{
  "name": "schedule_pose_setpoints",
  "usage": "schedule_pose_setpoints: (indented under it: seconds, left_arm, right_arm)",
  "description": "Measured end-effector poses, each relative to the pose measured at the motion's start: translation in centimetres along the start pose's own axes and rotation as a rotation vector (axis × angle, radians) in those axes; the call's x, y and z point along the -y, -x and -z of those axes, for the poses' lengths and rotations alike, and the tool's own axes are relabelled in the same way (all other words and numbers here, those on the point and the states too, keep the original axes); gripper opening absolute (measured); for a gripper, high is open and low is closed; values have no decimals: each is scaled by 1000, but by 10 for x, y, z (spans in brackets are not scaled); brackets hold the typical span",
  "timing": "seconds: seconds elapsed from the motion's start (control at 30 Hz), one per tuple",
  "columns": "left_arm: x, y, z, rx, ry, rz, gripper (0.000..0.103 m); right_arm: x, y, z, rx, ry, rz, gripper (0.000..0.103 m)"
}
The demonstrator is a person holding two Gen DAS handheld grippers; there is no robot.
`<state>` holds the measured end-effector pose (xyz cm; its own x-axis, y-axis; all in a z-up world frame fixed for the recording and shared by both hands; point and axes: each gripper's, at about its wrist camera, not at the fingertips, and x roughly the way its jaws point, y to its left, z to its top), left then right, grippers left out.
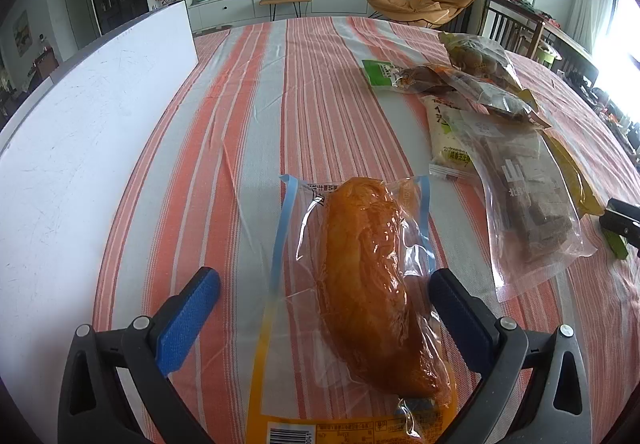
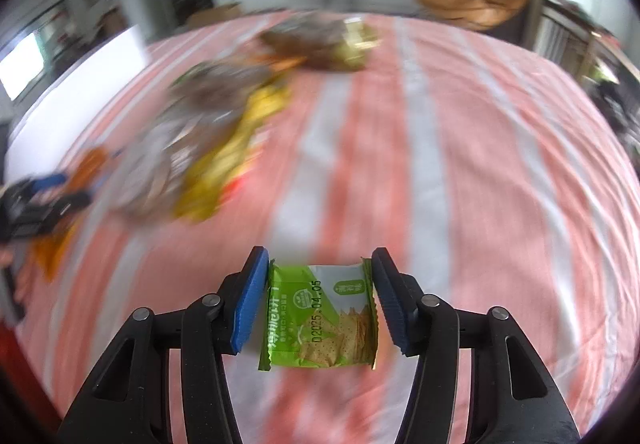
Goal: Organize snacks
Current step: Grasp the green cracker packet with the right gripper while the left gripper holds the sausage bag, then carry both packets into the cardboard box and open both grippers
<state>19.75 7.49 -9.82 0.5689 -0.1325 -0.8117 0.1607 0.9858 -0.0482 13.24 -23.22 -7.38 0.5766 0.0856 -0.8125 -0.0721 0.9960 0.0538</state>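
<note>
Green cracker packet (image 2: 320,318) pinched between the pads of the right tool (image 2: 320,300), above the striped desk (image 2: 460,164).
Its jaws stand partly closed, each pad against a crimped side edge of the packet, and the rest of that view is smeared by blur. Over on the left, the left tool (image 1: 324,308) has its jaws spread wide, with a clear-wrapped orange snack (image 1: 368,284) lying flat on the cloth between them, untouched by either pad. A heap of other snack bags (image 1: 500,132) lies to the right of the orange snack, and a white board (image 1: 80,132) lies along the desk's left side.
</note>
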Motion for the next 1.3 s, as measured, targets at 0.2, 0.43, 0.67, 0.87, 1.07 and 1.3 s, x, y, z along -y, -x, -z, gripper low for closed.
schedule_pose_setpoints:
  seconds: [0.2, 0.43, 0.67, 0.87, 1.07, 1.3]
  left_arm:
    - [0, 0, 0, 0, 0, 0, 103]
    - [0, 0, 0, 0, 0, 0, 103]
    - [0, 1, 0, -1, -3, -2, 103]
    - [5, -1, -5, -79, -47, 9, 103]
    - [4, 0, -6, -118, -53, 26, 103]
    - [1, 18, -5, -78, 18, 136, 47]
  right_arm:
    - [-1, -2, 7, 20, -23, 20, 100]
    - [2, -1, 7, 25, -39, 5, 100]
    - [21, 7, 9, 80, -144, -125, 100]
    - [25, 15, 9, -4, -150, -186, 100]
    - [-13, 3, -4, -134, 54, -65, 92]
    - [-2, 12, -1, -170, -30, -35, 53]
